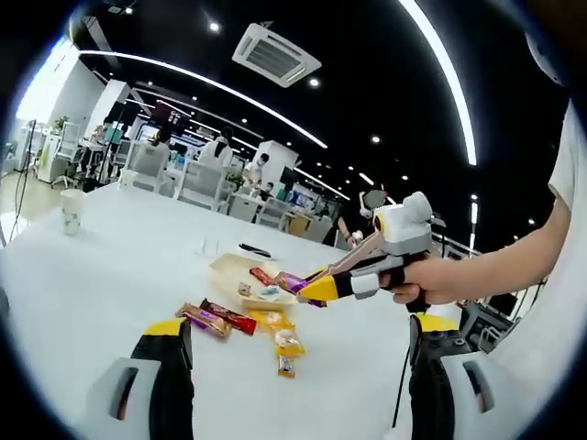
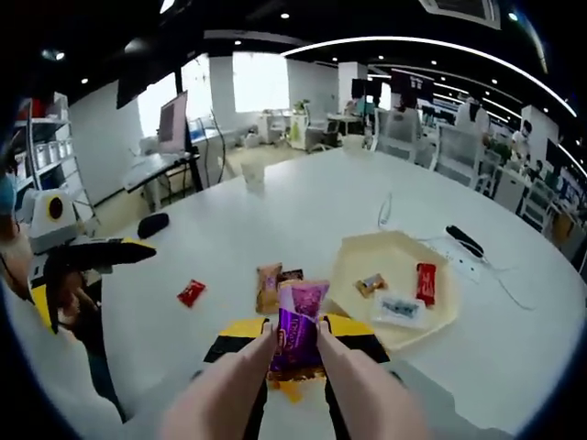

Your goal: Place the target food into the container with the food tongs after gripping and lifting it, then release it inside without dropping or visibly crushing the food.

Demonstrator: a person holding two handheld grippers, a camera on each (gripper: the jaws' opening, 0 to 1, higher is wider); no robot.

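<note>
A purple snack packet (image 2: 299, 330) hangs pinched between the two tan arms of the food tongs (image 2: 240, 380). My right gripper (image 2: 298, 328) is shut on those tongs, with its yellow-black jaws pressing them from outside. In the left gripper view the right gripper (image 1: 316, 289), held by a hand, carries the purple packet (image 1: 292, 280) at the near edge of the beige tray (image 1: 225, 266). The beige tray (image 2: 353, 247) holds a red packet (image 2: 426, 282), a small candy (image 2: 371, 284) and a white-blue packet (image 2: 399, 307). My left gripper (image 1: 298, 325) stands open and holds nothing.
Loose snacks lie on the white table beside the tray: a red packet (image 2: 191, 292), an orange one (image 2: 268, 286), and several bars (image 1: 215, 319). A paper cup (image 2: 254, 174) stands farther off, and a black object (image 2: 465, 241) and a cable lie behind the tray. The left gripper (image 2: 92, 252) shows at the left.
</note>
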